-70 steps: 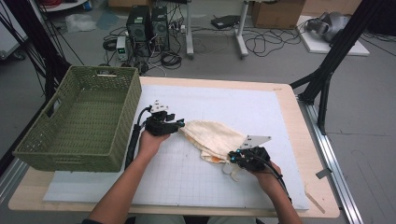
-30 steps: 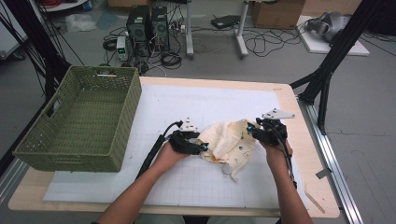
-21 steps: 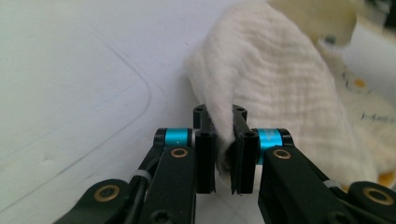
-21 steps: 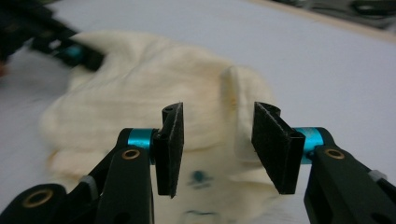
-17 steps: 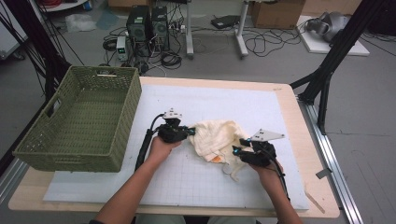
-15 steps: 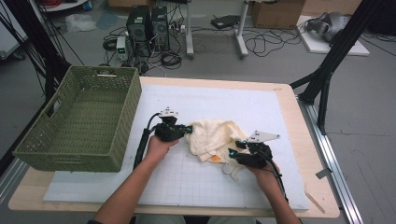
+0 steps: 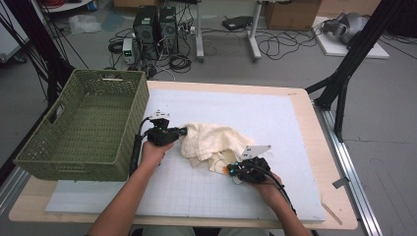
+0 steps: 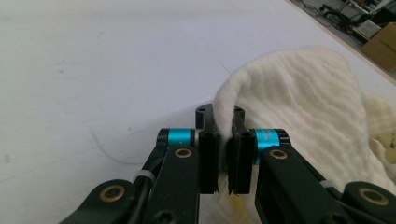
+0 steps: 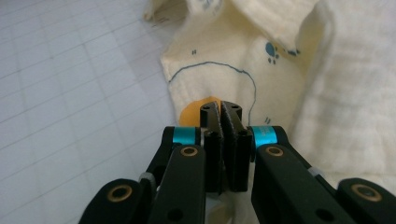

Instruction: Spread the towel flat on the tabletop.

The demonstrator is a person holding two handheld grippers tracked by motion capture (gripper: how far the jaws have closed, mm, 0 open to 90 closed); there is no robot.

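Cream muslin cloth (image 7: 212, 145) lies crumpled near the middle of the white gridded mat (image 7: 295, 123), between the two hand-held grippers and well apart from the green wicker basket (image 7: 88, 128) at the table's left. Compared with the high view a second ago, when both grippers stood farther up the mat with the cloth bunched between them, the left gripper (image 7: 183, 132) now sits at the cloth's left edge and the right gripper (image 7: 230, 170) has come down to its near right corner. Both pairs of jaws have just been closing, each with fabric between them. In the left gripper view the left gripper (image 8: 223, 163) is clamped on a raised fold of plain weave that arches over the pads. In the right gripper view the right gripper (image 9: 225, 149) is pinched on the printed corner, beside an orange patch (image 9: 194, 111) and a thin blue outline.

With two separated edges now gripped, the cloth appears ready to be drawn apart and spread or folded. The judgement is that the grasp step is complete and the pull comes next; a shallow bite at either edge could slip once tension builds.
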